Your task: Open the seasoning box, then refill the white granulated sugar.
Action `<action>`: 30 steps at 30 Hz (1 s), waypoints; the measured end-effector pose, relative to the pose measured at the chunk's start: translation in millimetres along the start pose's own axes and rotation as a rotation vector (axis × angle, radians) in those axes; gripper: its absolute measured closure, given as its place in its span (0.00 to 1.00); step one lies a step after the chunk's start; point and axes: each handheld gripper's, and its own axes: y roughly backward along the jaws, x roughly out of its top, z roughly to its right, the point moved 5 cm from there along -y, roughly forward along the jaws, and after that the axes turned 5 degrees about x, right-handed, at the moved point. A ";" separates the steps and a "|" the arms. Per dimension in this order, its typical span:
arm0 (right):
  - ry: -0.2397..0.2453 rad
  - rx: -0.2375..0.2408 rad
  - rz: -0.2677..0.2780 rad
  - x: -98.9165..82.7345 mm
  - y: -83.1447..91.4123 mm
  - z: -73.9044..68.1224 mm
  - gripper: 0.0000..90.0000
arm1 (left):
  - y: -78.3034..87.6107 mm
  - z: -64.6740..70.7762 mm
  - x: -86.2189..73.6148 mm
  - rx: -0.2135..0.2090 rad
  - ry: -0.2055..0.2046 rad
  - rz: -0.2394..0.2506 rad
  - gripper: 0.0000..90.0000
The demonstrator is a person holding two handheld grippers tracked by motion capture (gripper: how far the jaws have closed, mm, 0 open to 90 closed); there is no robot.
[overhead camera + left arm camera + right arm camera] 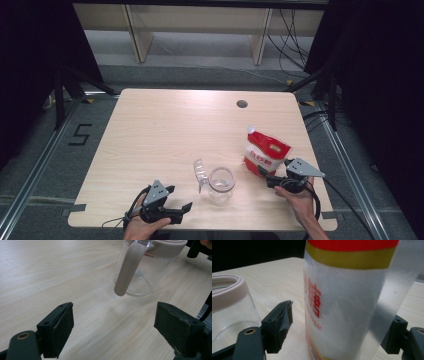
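We are seeing one sugar bag [266, 152] standing at the near right of the table [165, 120], its far pad contact hidden behind film. The right gripper [337, 325] is straddling it, jaws wide; grip unclear. One glass jar [221, 184], lid flipped open, is sitting empty at near centre. The left gripper [177, 205] is gaping open on nothing.

The sugar bag [342, 305] carries a red "糖" and, below it, faint letters ending "gar"; the floor mat [80, 134] bears a "5".
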 end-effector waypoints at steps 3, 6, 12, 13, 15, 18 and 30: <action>-0.019 -0.008 0.002 -0.2 -0.5 -0.9 0.28 | 0.4 0.6 0.3 0.004 0.000 0.002 0.17; -0.014 0.017 0.012 0.9 -2.3 -0.8 0.28 | 0.9 0.0 0.1 0.006 -0.011 0.000 0.17; -0.015 0.008 0.031 2.2 -4.2 -0.8 0.28 | 1.4 0.3 -0.3 0.007 -0.001 0.000 0.17; -0.013 0.014 0.017 1.3 -3.8 -0.9 0.28 | 1.2 0.4 -0.1 0.007 0.000 0.002 0.17; -0.003 0.017 0.017 1.4 -4.2 0.0 0.28 | 0.3 1.0 0.0 0.000 -0.003 0.004 0.17; -0.004 0.013 0.017 1.3 -4.2 0.7 0.28 | 0.4 2.2 -0.5 0.001 -0.007 0.002 0.17; -0.015 0.020 0.012 2.4 -4.4 -2.1 0.32 | 2.9 1.1 -1.4 0.005 -0.009 0.005 0.17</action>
